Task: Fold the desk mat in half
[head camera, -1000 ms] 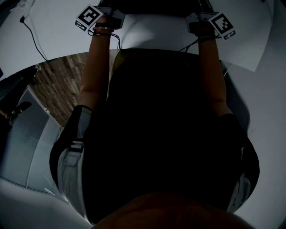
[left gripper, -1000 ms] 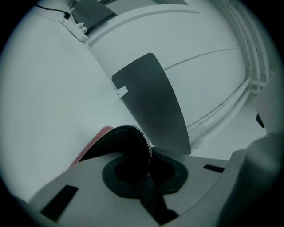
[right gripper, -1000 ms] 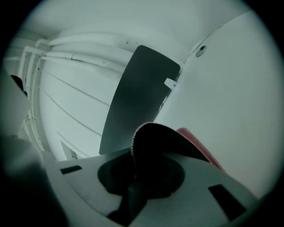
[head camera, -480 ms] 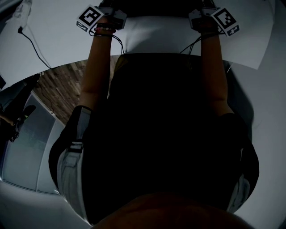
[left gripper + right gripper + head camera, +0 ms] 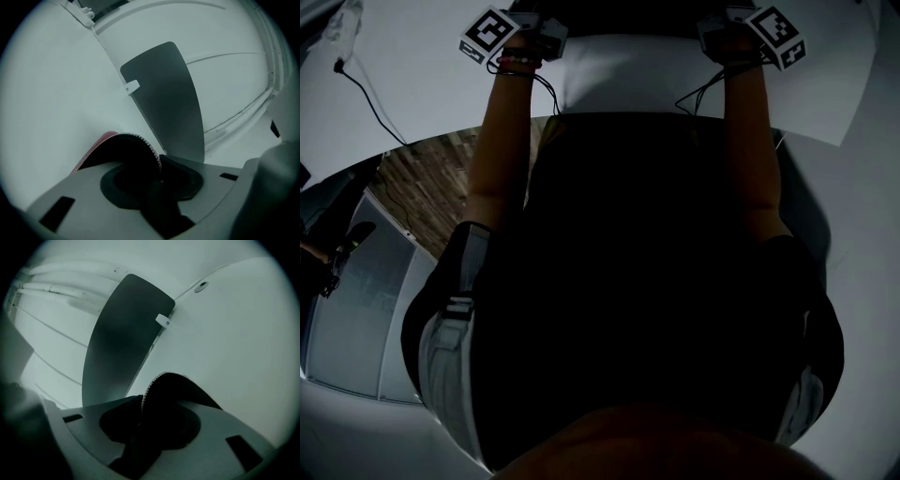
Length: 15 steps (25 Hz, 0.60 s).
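As I judge it, the fold is nearly finished rather than just begun. The desk mat [image 5: 124, 157] lies on the white table [image 5: 56, 93] with one corner curled up at 6 o'clock in the left gripper view, its pink underside showing beside the stitched black face. Its other corner rises the same way at 6 o'clock in the right gripper view. The left gripper [image 5: 159, 174] has just been opening its jaws, which stand partly apart with the mat's stitched edge between them. The pads seem to have slackened off it, though the dark recess makes contact hard to read. The right gripper [image 5: 140, 420] has just been opening too and is also partly apart, with the mat's edge standing in its gap. What is left, I'd say, is to let both corners drop, draw the tools clear and check that the edges meet. No view shows the whole mat, so alignment cannot be judged. In the head view the mat is only a dark strip at 12 o'clock between the two marker cubes [image 5: 487, 36]. Counted: one mat, two grippers, two cubes, one dark grey panel [image 5: 168, 98] toward 12 o'clock bearing one white clip [image 5: 132, 86], and one black cable [image 5: 366, 80] at 10 o'clock.
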Tool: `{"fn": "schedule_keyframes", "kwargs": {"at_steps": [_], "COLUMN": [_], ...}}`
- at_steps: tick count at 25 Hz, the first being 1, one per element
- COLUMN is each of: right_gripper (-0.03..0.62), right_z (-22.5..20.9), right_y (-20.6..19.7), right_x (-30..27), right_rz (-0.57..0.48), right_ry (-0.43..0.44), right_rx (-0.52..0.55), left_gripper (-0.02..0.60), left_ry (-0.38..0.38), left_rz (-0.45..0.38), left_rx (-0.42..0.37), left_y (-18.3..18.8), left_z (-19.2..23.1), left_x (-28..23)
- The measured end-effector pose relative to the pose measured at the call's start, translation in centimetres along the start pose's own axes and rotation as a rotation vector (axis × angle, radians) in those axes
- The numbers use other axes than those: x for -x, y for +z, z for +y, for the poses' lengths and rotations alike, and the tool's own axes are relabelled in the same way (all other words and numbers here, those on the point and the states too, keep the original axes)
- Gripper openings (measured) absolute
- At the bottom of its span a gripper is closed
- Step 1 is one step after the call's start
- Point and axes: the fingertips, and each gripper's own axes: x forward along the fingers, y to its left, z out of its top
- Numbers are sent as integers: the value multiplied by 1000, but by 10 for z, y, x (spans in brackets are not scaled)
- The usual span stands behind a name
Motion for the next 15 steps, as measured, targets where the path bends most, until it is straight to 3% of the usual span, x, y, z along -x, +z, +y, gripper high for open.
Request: {"fn": "schedule_keyframes", "kwargs": {"at_steps": [7, 15], "right_gripper": [185, 244], "right_z": [1, 5], "right_y": [-5, -9], "right_x": [4, 3], "right_rz": [17, 32], "right_ry": [-13, 32], "right_rx": [-39, -79], "left_gripper": [233, 244], "left_ry": [8, 44], "left_rz": [-11, -9], "left_rx": [35, 39], "left_y": [-1, -2], "left_z": [-1, 4], "left_x": [5, 10]}}
